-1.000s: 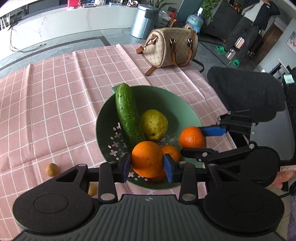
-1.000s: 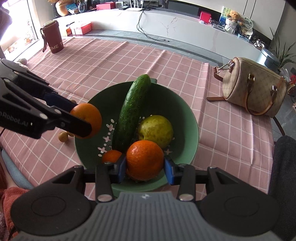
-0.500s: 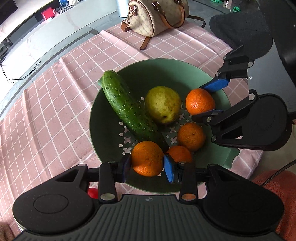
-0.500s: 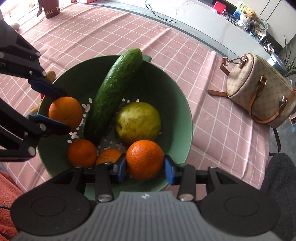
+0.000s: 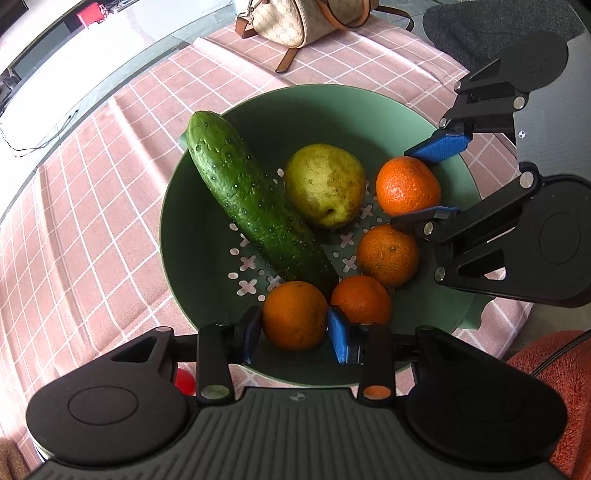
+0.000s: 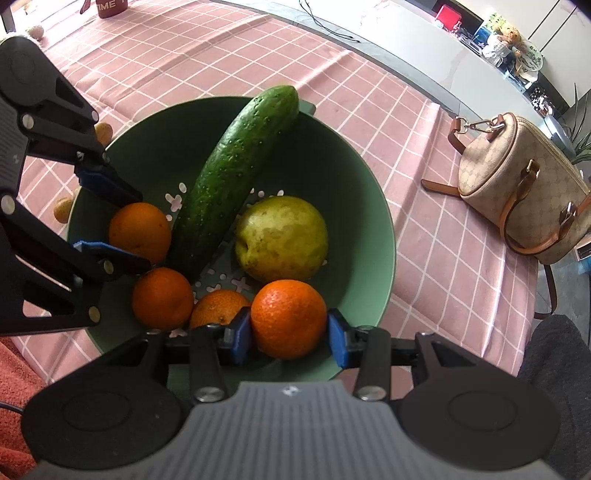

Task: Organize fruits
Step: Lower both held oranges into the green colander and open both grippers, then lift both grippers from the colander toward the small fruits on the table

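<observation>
A green bowl (image 5: pixel 332 92) (image 6: pixel 351 177) holds a cucumber (image 5: pixel 255 206), a yellow-green pear (image 5: pixel 325 184) and two loose oranges (image 5: pixel 388 254) (image 5: pixel 362 299). My left gripper (image 5: pixel 295 334) (image 6: pixel 144 229) reaches down at the bowl's near edge. Its jaws are opening around a third orange (image 5: pixel 294 315) (image 6: pixel 138 230), which rests low in the bowl between the blue pads. My right gripper (image 6: pixel 290 338) (image 5: pixel 400 186) is at the opposite side of the bowl, shut on another orange (image 6: pixel 288 317) (image 5: pixel 408 184).
The bowl stands on a pink checked tablecloth (image 6: pixel 221 48). A beige handbag (image 6: pixel 517 192) (image 5: pixel 306 18) lies beyond it. Small brown fruits (image 6: pixel 62 210) and a small red thing (image 5: pixel 183 380) lie on the cloth beside the bowl. A dark chair back (image 5: pixel 498 33) is at the table's edge.
Both grippers have come down into the bowl with their oranges and tipped more steeply downward. The left jaws now stand slightly wider around their orange.
</observation>
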`<state>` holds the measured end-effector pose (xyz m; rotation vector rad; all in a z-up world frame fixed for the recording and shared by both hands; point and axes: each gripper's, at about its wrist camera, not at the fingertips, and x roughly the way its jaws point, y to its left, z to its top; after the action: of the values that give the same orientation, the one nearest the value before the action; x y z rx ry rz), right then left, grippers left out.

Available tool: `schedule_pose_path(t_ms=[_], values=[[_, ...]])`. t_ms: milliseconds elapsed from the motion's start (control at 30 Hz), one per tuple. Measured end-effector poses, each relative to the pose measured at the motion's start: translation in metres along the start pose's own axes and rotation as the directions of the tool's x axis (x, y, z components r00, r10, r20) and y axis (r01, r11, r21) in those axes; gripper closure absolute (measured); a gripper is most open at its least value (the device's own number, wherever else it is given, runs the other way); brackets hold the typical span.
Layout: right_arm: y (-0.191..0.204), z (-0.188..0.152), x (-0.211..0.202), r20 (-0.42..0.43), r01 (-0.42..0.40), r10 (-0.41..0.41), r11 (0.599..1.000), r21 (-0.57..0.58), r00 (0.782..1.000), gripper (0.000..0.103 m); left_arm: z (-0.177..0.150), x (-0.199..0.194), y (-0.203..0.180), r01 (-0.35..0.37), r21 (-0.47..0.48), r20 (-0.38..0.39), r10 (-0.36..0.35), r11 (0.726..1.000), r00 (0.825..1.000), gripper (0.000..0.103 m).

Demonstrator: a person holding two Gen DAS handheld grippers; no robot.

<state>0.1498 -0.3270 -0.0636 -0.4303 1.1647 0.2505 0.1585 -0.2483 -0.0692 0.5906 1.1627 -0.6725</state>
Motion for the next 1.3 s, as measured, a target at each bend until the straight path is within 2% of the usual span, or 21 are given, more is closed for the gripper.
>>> schedule_pose_path(t_ms=[233,367,433,633,833,933,1033,1167,1233,1300], values=[[0.003,0.003,-0.013,0.018,0.019,-0.019,1.0,-0.011,1.0,0.049,-0.004,-0.02,0.002,0.01,-0.002,0.044,-0.009,1.0,0.999,0.049],[0.001,0.005,-0.031,0.049,0.023,-0.024,1.0,0.007,0.999,0.046,-0.015,-0.046,0.009,0.026,-0.013,0.101,-0.025,1.0,0.995,0.049],[0.0,0.005,-0.045,0.085,0.019,-0.023,0.999,0.045,0.996,0.043,-0.025,-0.064,0.016,0.015,-0.045,0.148,-0.008,0.999,0.989,0.049],[0.017,-0.002,-0.085,0.232,-0.009,-0.054,0.965,0.263,0.971,0.033,-0.071,-0.107,0.049,0.019,-0.165,0.313,0.034,0.986,0.949,0.049],[0.07,-0.01,-0.094,0.315,-0.067,-0.08,0.9,0.431,0.946,0.033,-0.119,-0.127,0.066,-0.052,-0.246,0.399,0.15,0.968,0.905,0.049],[0.094,-0.014,-0.095,0.344,-0.093,-0.099,0.862,0.499,0.934,0.033,-0.142,-0.129,0.075,-0.053,-0.289,0.426,0.178,0.956,0.887,0.049],[0.121,-0.016,-0.094,0.355,-0.082,-0.135,0.841,0.534,0.925,0.033,-0.161,-0.123,0.085,-0.026,-0.339,0.437,0.182,0.94,0.881,0.049],[0.149,-0.019,-0.089,0.355,-0.072,-0.162,0.824,0.563,0.921,0.033,-0.179,-0.115,0.093,0.002,-0.374,0.436,0.174,0.927,0.883,0.051],[0.159,-0.021,-0.087,0.348,-0.063,-0.177,0.813,0.579,0.921,0.034,-0.185,-0.113,0.094,-0.027,-0.371,0.445,0.203,0.928,0.872,0.052],[0.167,-0.023,-0.084,0.343,-0.058,-0.186,0.805,0.591,0.921,0.035,-0.189,-0.109,0.095,-0.025,-0.374,0.46,0.209,0.927,0.863,0.052]])
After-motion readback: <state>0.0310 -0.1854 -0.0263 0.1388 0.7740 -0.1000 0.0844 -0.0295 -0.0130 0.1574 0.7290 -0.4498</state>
